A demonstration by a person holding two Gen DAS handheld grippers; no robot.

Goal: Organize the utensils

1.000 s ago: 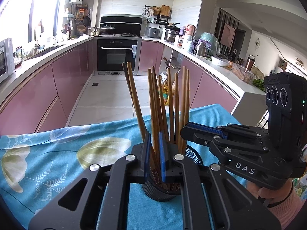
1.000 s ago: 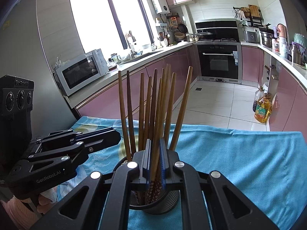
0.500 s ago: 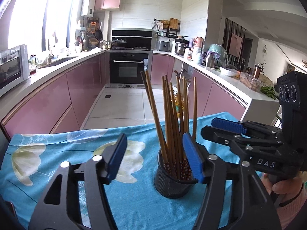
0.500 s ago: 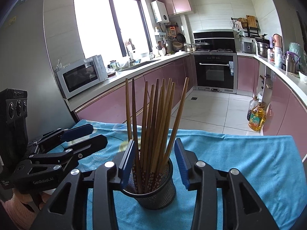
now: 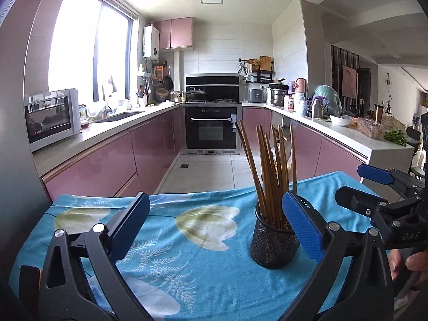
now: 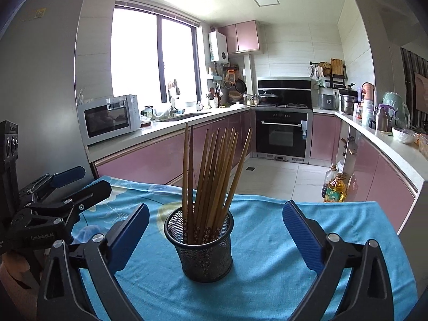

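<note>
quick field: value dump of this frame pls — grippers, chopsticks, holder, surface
left gripper: open, holds nothing
right gripper: open, holds nothing
chopsticks: wooden bundle, standing in the holder, tips fanned out
holder: black mesh cup, upright on the cloth
cloth: blue, floral print
loose utensils on cloth: none visible

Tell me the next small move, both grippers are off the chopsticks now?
Probably back both away: the left gripper and right gripper are open and empty, and the chopsticks all stand in the mesh holder on the cloth.
</note>
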